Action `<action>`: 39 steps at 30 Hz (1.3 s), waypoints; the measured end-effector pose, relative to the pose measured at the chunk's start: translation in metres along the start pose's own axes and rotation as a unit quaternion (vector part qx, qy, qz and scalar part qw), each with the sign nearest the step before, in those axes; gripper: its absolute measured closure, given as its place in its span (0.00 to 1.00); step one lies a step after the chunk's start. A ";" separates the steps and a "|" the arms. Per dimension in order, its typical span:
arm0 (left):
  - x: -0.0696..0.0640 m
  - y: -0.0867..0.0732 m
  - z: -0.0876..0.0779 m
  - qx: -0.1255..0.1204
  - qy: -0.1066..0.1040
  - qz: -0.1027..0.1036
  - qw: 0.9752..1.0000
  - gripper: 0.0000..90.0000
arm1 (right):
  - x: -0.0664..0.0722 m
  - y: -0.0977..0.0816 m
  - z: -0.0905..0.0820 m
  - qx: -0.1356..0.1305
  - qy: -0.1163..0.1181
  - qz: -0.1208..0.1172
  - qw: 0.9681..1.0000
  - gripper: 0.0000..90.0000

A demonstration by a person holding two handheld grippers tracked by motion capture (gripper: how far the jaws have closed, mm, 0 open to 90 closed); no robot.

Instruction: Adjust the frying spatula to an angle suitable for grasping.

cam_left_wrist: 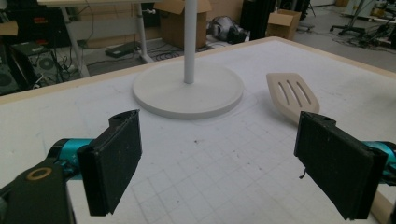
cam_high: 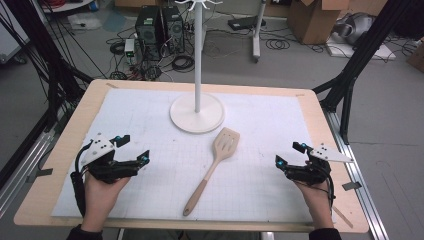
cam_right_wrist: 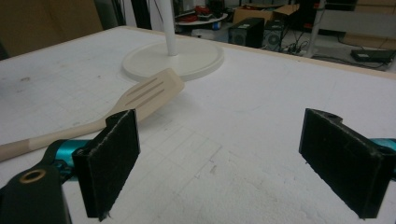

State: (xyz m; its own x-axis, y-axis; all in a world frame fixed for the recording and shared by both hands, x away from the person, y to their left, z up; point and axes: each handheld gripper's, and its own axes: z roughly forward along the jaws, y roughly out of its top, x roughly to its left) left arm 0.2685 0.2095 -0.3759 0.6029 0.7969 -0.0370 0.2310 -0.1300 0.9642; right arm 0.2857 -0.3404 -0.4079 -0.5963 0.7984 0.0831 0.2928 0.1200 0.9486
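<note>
Two hands are coming in at the near edge of the table (cam_high: 60,155), each one holding a gripper. Both are resting low over the white grid mat (cam_high: 260,150).

On the left, the left gripper (cam_high: 132,148) is sitting with its jaws spread wide, and nothing is between them. On the right, the right gripper (cam_high: 289,154) is also sitting with its jaws wide apart and holding nothing.

Between the two grippers, a wooden slotted spatula (cam_high: 212,165) is lying flat on the mat. It is well apart from both. Its slotted head is pointing away from the person, and its handle is pointing back toward the near edge. In the left gripper view the head (cam_left_wrist: 292,95) is showing ahead and to the right of the jaws. In the right gripper view the spatula (cam_right_wrist: 140,100) is lying ahead and to the left.

Farther out past both grippers, a white stand (cam_high: 197,112) with a round base and a tall pole is standing upright. The spatula head is lying just beside the base.
</note>
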 end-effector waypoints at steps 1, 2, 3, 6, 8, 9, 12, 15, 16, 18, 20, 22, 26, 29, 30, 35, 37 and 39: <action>0.000 0.000 0.000 0.000 0.000 0.000 1.000 0.17 | 0.000 0.000 0.000 0.000 0.000 0.000 1.000 0.13; -0.003 0.001 0.002 0.001 -0.001 0.000 1.000 0.17 | 0.000 0.000 0.000 -0.001 -0.001 -0.001 1.000 0.13; -0.005 0.002 0.003 0.002 -0.004 0.003 1.000 0.17 | 0.000 0.000 0.000 -0.001 -0.002 -0.001 1.000 0.13; -0.016 0.005 0.011 0.007 -0.012 0.002 1.000 0.17 | 0.000 0.000 0.001 0.001 -0.002 0.000 1.000 0.13; -0.019 0.006 0.013 0.009 -0.016 0.002 1.000 0.17 | 0.000 0.000 0.001 0.002 -0.002 -0.002 1.000 0.13; -0.022 0.006 0.016 0.011 -0.019 0.000 1.000 0.17 | 0.000 0.000 0.001 0.002 -0.002 -0.002 1.000 0.13; -0.029 0.007 0.024 0.014 -0.034 -0.002 0.999 0.18 | 0.000 0.000 0.000 0.002 -0.002 0.003 1.000 0.13; -0.037 0.008 0.032 0.023 -0.048 0.002 0.999 0.18 | -0.001 0.000 0.000 0.000 -0.003 0.000 1.000 0.13; -0.044 0.008 0.039 0.029 -0.065 0.002 0.997 0.19 | -0.001 0.000 0.000 -0.001 -0.003 -0.001 1.000 0.13; -0.049 0.008 0.045 0.033 -0.076 0.001 0.997 0.19 | -0.002 0.000 0.000 0.000 -0.002 0.000 1.000 0.13; -0.055 0.007 0.051 0.037 -0.084 -0.001 0.996 0.19 | -0.001 0.000 0.000 0.000 -0.003 0.005 1.000 0.13; -0.060 0.007 0.057 0.040 -0.088 -0.003 0.995 0.19 | -0.001 0.000 0.000 0.000 -0.002 0.005 1.000 0.13; -0.069 0.006 0.067 0.048 -0.094 -0.010 0.994 0.19 | -0.002 0.000 0.000 0.003 -0.004 0.004 1.000 0.13; -0.072 0.006 0.071 0.057 -0.104 -0.017 0.993 0.19 | -0.002 0.000 0.000 0.003 -0.003 0.004 1.000 0.13; -0.076 0.005 0.076 0.068 -0.107 -0.019 0.992 0.19 | -0.002 0.000 0.000 0.003 -0.003 0.003 1.000 0.13; -0.085 0.004 0.087 0.091 -0.101 -0.022 0.991 0.21 | -0.002 -0.001 0.001 0.004 -0.003 0.000 1.000 0.13; -0.091 0.002 0.092 0.102 -0.096 -0.017 0.990 0.25 | -0.002 -0.001 0.002 0.006 -0.003 0.001 1.000 0.13; -0.095 0.000 0.098 0.117 -0.099 -0.016 0.988 0.25 | -0.002 -0.001 0.002 0.008 -0.003 0.002 1.000 0.13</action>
State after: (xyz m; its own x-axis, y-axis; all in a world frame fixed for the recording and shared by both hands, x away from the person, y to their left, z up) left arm 0.2857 0.0757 -0.3977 0.7249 0.6748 -0.1388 0.4078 -0.2579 0.8759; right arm 0.2879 -0.3409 -0.4094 -0.5913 0.8019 0.0852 0.3066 0.1258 0.9435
